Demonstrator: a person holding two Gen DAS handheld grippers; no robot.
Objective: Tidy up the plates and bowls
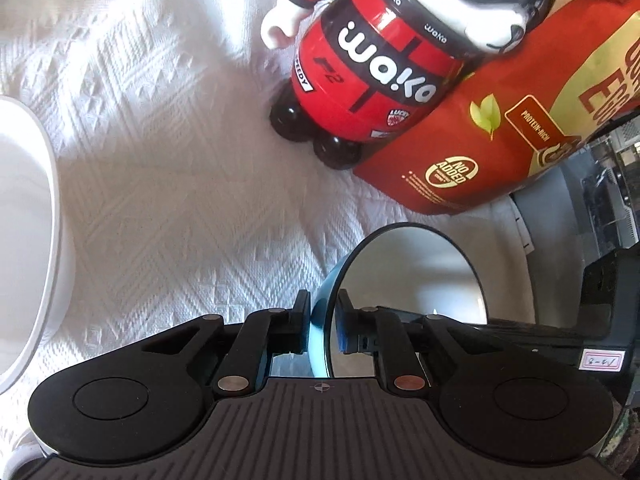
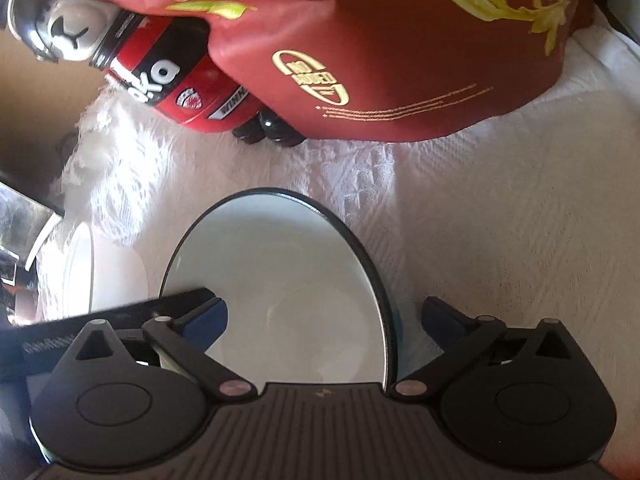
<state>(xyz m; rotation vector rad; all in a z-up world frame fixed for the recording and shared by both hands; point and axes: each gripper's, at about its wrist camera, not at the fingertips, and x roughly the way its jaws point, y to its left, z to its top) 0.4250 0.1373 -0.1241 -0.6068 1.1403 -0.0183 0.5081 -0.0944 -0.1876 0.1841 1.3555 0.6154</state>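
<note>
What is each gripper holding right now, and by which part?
The left gripper pinches the blue bowl by its rim. The right gripper is open, straddling the same bowl's rim, holding nothing.

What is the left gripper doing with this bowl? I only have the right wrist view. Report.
Observer: The left gripper is shut on the bowl, with its rim pinched between one pad inside and one outside.
Operator: Now tell me what sits on that gripper's far side.
Observer: A white dish at the left edge of the left wrist view, apart from the bowl, with patterned white cloth between them.
</note>
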